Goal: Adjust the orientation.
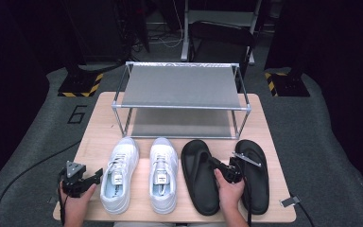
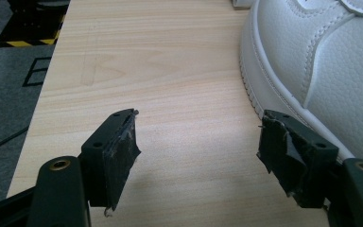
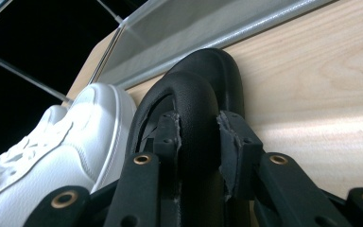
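At the lower centre-right of the high view, the right hand point(image 1: 230, 191) reaches up-frame, its right gripper point(image 1: 223, 169) clamped on the strap of the left black sandal point(image 1: 200, 176) (the right gripper view shows both pads pressing the strap); at lower left the left hand point(image 1: 77, 202) rests on the table point(image 1: 94, 142), its left gripper point(image 1: 99, 175) gaping with nothing between the jaws, just beside the left white sneaker point(image 1: 119, 174); the right white sneaker point(image 1: 163, 174) and right black sandal point(image 1: 255, 175) lie alongside; farther up stands the metal shoe rack point(image 1: 182, 87).
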Motion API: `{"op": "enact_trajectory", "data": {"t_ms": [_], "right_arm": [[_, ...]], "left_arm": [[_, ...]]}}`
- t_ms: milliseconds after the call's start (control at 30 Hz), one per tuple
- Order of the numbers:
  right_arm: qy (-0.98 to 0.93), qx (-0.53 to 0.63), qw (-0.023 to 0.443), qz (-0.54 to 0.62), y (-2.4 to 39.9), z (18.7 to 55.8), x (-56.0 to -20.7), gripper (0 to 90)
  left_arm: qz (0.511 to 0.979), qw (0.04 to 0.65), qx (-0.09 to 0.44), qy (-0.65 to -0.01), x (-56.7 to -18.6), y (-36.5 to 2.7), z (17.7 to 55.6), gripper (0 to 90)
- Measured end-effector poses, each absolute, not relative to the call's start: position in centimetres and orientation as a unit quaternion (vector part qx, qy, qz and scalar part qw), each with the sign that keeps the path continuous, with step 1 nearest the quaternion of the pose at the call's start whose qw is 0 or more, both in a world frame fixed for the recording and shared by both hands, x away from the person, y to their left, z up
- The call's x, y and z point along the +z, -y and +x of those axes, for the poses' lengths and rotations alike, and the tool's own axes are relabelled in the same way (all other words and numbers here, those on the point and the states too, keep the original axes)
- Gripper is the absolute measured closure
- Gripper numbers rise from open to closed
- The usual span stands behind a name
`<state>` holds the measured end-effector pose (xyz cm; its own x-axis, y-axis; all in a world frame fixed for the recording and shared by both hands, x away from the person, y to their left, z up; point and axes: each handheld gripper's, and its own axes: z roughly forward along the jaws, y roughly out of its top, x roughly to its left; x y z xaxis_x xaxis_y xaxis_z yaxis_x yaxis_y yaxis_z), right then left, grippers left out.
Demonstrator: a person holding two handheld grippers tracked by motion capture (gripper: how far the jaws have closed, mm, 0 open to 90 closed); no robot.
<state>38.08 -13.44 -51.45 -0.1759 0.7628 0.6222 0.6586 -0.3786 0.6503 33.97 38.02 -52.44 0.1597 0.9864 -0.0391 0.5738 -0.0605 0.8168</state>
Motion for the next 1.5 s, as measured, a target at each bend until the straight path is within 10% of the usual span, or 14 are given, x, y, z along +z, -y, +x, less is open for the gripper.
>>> {"op": "enact_trajectory", "data": {"t_ms": [733,1500], "right_arm": [[-0.622,0.488,0.084,0.607,12.7,36.5,-50.8,53.3],[-0.645,0.46,0.016,0.61,13.5,33.6,-52.6,53.1]], "left_arm": [[0.665,0.366,0.289,-0.583,-52.6,-38.1,34.0,28.4],[0.669,0.362,0.288,-0.582,-52.4,-38.1,33.9,28.4]]}}
